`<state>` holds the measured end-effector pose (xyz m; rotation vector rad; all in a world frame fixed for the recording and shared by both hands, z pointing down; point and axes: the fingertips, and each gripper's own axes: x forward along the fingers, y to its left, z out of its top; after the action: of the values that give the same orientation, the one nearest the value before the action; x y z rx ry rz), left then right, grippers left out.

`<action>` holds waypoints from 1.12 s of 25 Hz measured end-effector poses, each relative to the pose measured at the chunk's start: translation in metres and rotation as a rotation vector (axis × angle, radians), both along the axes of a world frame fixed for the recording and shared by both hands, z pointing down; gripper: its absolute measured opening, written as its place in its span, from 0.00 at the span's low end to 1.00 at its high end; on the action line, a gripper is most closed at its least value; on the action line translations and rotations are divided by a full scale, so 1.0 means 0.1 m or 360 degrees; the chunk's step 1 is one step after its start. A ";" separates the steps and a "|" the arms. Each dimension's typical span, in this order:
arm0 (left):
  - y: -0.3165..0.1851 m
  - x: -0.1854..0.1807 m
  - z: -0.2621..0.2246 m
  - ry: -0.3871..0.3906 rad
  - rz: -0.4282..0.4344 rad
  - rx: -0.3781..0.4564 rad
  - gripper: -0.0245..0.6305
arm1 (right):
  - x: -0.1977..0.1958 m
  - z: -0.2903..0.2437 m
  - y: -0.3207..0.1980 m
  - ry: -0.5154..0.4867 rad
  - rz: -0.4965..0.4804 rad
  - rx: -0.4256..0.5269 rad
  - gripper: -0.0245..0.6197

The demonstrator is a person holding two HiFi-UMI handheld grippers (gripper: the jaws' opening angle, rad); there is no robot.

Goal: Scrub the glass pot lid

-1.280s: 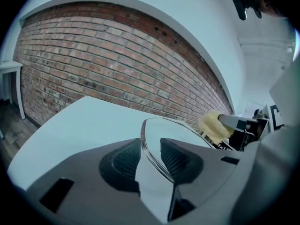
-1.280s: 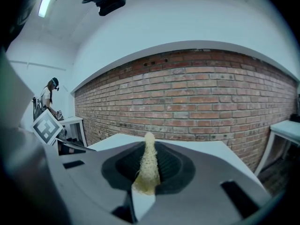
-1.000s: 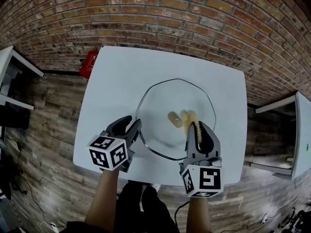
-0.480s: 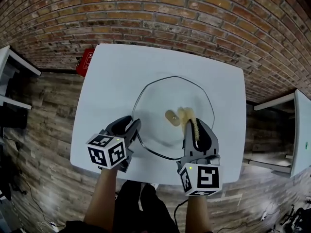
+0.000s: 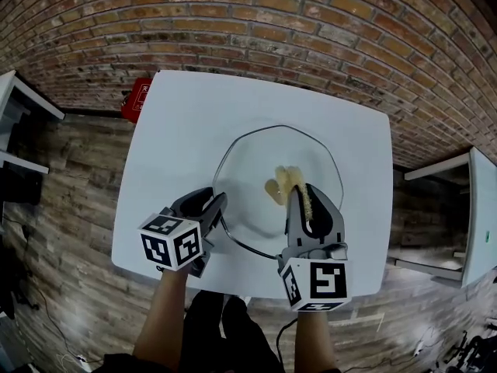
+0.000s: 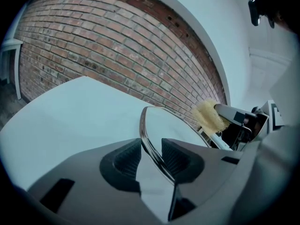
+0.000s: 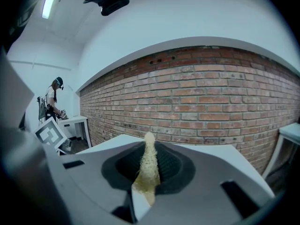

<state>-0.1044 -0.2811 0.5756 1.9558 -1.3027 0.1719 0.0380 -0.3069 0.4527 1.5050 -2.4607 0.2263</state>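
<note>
lid (image 5: 260,158): mid-frame, on the table (image 5: 178,130)
left gripper (image 5: 214,206): clamped on the lid's lower-left rim
right gripper (image 5: 301,194): squeezing a sponge (image 5: 293,182) over mid-lid

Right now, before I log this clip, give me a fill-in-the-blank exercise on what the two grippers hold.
The left gripper is shut on the ____ of the glass pot lid.
The right gripper is shut on a sponge of ____ colour.
The lid rests on a ____ table.
Missing words: rim; yellow; white.
</note>
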 end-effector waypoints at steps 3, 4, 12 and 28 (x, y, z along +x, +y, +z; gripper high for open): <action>0.00 0.01 0.00 -0.0003 0.0001 -0.0001 0.24 | -0.13 -0.03 -0.05 -0.0009 -0.0032 0.0003 0.13; 0.00 0.01 0.00 -0.0003 0.0002 -0.0003 0.24 | -0.18 -0.04 -0.07 -0.0016 -0.0046 0.0003 0.13; -0.02 0.00 -0.01 -0.0001 0.0006 0.0004 0.24 | -0.81 0.00 -0.23 -0.0019 -0.0201 -0.0031 0.13; -0.03 -0.03 -0.02 -0.0016 0.0003 -0.0005 0.24 | -0.88 0.72 -0.47 0.0286 -0.0227 -0.0375 0.13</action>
<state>-0.1075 -0.2845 0.5732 1.9556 -1.3063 0.1847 -0.0504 -0.3543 0.5248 1.1942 -2.2954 0.3256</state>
